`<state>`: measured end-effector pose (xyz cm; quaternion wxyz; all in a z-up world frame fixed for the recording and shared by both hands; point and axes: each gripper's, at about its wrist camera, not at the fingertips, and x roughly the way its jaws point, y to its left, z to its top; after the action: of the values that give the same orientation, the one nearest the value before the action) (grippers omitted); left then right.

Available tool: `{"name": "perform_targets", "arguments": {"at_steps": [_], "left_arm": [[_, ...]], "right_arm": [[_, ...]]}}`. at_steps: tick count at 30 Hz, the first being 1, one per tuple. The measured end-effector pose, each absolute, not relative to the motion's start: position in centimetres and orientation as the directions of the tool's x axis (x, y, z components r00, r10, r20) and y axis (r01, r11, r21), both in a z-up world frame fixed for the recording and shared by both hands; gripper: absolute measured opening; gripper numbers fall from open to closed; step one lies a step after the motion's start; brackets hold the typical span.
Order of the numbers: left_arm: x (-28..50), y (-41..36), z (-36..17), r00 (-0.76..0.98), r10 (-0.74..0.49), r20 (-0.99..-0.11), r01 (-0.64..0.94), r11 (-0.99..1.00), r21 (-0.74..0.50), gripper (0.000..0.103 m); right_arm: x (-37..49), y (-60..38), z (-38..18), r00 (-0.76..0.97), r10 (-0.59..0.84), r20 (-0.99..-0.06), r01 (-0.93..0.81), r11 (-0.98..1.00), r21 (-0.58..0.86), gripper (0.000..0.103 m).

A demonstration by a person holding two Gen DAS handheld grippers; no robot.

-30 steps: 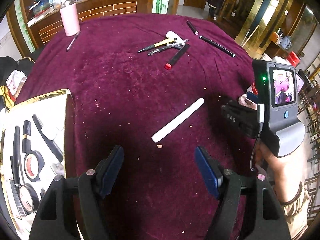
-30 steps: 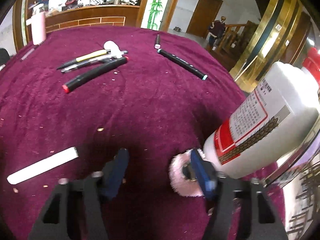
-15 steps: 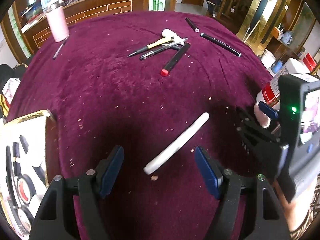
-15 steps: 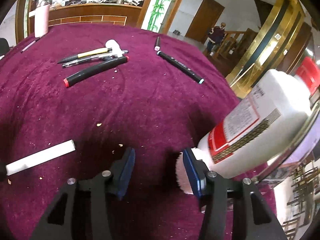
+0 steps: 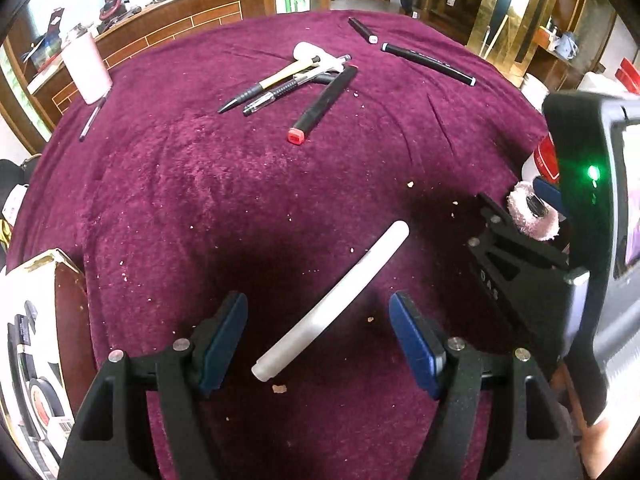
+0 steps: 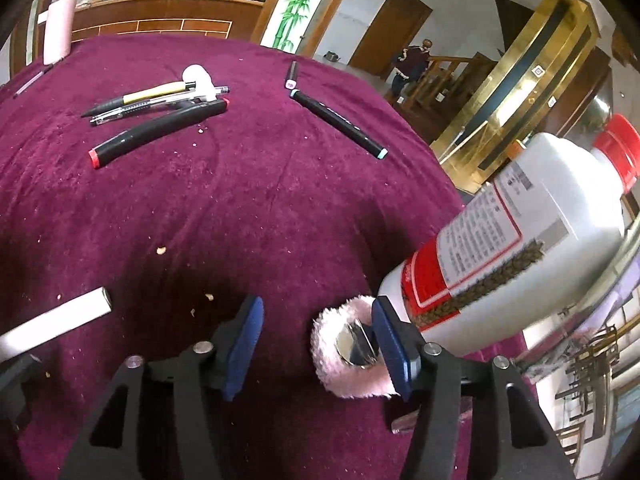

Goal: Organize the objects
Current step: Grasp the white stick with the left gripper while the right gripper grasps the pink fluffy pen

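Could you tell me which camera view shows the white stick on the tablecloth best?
The left wrist view: the whole white stick lies diagonally between the open left gripper fingers, untouched. The right wrist view catches only one squared end at its left edge.

Item count, maroon tablecloth (image 5: 200, 200):

- White stick (image 5: 332, 308): one, near the front edge.
- Black markers: three. One with red cap (image 5: 324, 104), one long with pale end (image 5: 428, 64), one short (image 5: 362, 30), all toward the far edge.
- Pens in the far cluster: two, a yellow-barrelled pen (image 5: 268, 84) and a clear pen (image 5: 280, 92). A white item (image 5: 316, 54) lies with them; kind cannot be told.
- Thin pen (image 5: 91, 118): one, far left edge.
- Pink tumbler (image 5: 86, 68): one, far left edge.
- White bottle with red cap (image 6: 516, 236): one, right edge.
- Pink fluffy item (image 6: 352, 354): one.
- Box (image 5: 36, 344): one, front left corner.
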<state>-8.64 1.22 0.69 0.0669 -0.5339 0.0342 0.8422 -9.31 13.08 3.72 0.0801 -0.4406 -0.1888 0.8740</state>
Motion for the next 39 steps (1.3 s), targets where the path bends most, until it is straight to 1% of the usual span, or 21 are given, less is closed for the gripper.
{"name": "perform_targets", "arguments": {"at_steps": [1, 2, 3, 4, 7, 9, 10, 11, 12, 14, 16, 17, 18, 20, 22, 24, 27, 32, 35, 37, 39], "left_arm": [[-8.6, 1.2, 0.8, -0.423, 0.077, -0.903, -0.147, -0.989, -0.015, 0.072], [-8.6, 1.0, 0.9, -0.425, 0.079, -0.902, -0.145, -0.989, -0.019, 0.072], [-8.6, 0.9, 0.9, -0.425, 0.081, -0.901, -0.142, -0.99, -0.022, 0.072], [-8.5, 0.8, 1.1, -0.426, 0.084, -0.901, -0.138, -0.99, -0.027, 0.072], [-8.3, 0.4, 1.4, -0.434, 0.093, -0.896, -0.136, -0.99, -0.037, 0.072], [-8.2, 0.2, 1.6, -0.434, 0.094, -0.896, -0.134, -0.99, -0.039, 0.072], [-8.2, 0.2, 1.6, -0.436, 0.097, -0.895, -0.135, -0.99, -0.042, 0.072], [-8.2, 0.1, 1.7, -0.437, 0.098, -0.894, -0.135, -0.99, -0.042, 0.072], [-8.1, 0.0, 1.7, -0.438, 0.098, -0.893, -0.135, -0.99, -0.043, 0.072], [-7.9, -0.2, 1.9, -0.444, 0.101, -0.89, -0.134, -0.99, -0.045, 0.072], [-7.6, -0.6, 2.1, -0.449, 0.105, -0.887, -0.132, -0.99, -0.05, 0.072], [-7.6, -0.7, 2.2, -0.45, 0.105, -0.887, -0.131, -0.99, -0.051, 0.072], [-7.6, -0.7, 2.2, -0.451, 0.104, -0.887, -0.13, -0.99, -0.05, 0.072], [-7.7, -0.7, 2.0, -0.448, 0.102, -0.888, -0.129, -0.991, -0.049, 0.072], [-7.9, -0.5, 1.7, -0.445, 0.105, -0.889, -0.131, -0.99, -0.052, 0.072], [-8.1, -0.3, 1.4, -0.44, 0.107, -0.892, -0.133, -0.99, -0.053, 0.072], [-8.4, 0.5, 0.8, -0.439, 0.103, -0.893, -0.154, -0.987, -0.039, 0.072], [-9.2, 2.1, -0.4, -0.473, 0.032, -0.88, -0.226, -0.97, 0.087, 0.071], [-9.1, 2.3, -0.9, -0.48, 0.043, -0.876, -0.27, -0.958, 0.101, 0.065], [-9.1, 1.9, -0.9, -0.469, 0.071, -0.88, -0.27, -0.961, 0.066, 0.061], [-9.0, 1.6, -0.9, -0.457, 0.099, -0.884, -0.27, -0.962, 0.031, 0.052]], "right_arm": [[-9.5, 13.0, 3.7, -0.595, 0.301, -0.745, 0.036, -0.916, -0.4, 0.047], [-9.6, 12.7, 3.7, -0.591, 0.304, -0.747, 0.046, -0.912, -0.408, 0.029], [-9.6, 12.5, 3.6, -0.588, 0.316, -0.744, 0.05, -0.904, -0.424, 0.02], [-9.5, 12.3, 3.5, -0.591, 0.314, -0.743, 0.055, -0.903, -0.425, 0.016], [-8.7, 12.2, 3.7, -0.601, 0.295, -0.743, 0.074, -0.905, -0.419, 0.014], [-7.7, 12.0, 3.9, -0.591, 0.238, -0.771, 0.122, -0.918, -0.377, 0.014], [-7.2, 12.0, 4.1, -0.566, 0.168, -0.807, 0.163, -0.937, -0.309, 0.014], [-6.6, 12.1, 4.1, -0.506, 0.06, -0.861, 0.205, -0.96, -0.188, 0.01], [-6.3, 12.2, 4.2, -0.499, 0.038, -0.866, 0.208, -0.965, -0.162, 0.01], [-5.0, 13.0, 4.7, -0.479, -0.069, -0.875, 0.218, -0.975, -0.043, 0.01], [-3.6, 13.6, 5.3, -0.515, -0.1, -0.852, 0.213, -0.977, -0.014, 0.012], [-2.6, 14.0, 5.7, -0.55, -0.11, -0.828, 0.213, -0.977, -0.012, 0.02], [-2.1, 14.2, 6.1, -0.565, -0.123, -0.816, 0.212, -0.977, 0.0, 0.032], [-0.9, 15.3, 6.8, -0.599, -0.215, -0.771, 0.247, -0.966, 0.078, 0.04], [-0.7, 16.0, 7.1, -0.629, -0.244, -0.738, 0.257, -0.961, 0.098, 0.042], [-0.9, 16.7, 7.1, -0.641, -0.261, -0.721, 0.26, -0.959, 0.116, 0.052], [-1.7, 16.9, 7.3, -0.636, -0.268, -0.724, 0.275, -0.955, 0.112, 0.054], [-1.7, 16.4, 7.7, -0.637, -0.255, -0.727, 0.289, -0.954, 0.081, 0.06], [-1.9, 16.4, 7.3, -0.635, -0.227, -0.738, 0.274, -0.96, 0.06, 0.06], [-2.0, 16.9, 7.4, -0.636, -0.214, -0.741, 0.263, -0.963, 0.053, 0.06], [-2.2, 17.0, 7.5, -0.641, -0.207, -0.739, 0.262, -0.964, 0.043, 0.061]]}}
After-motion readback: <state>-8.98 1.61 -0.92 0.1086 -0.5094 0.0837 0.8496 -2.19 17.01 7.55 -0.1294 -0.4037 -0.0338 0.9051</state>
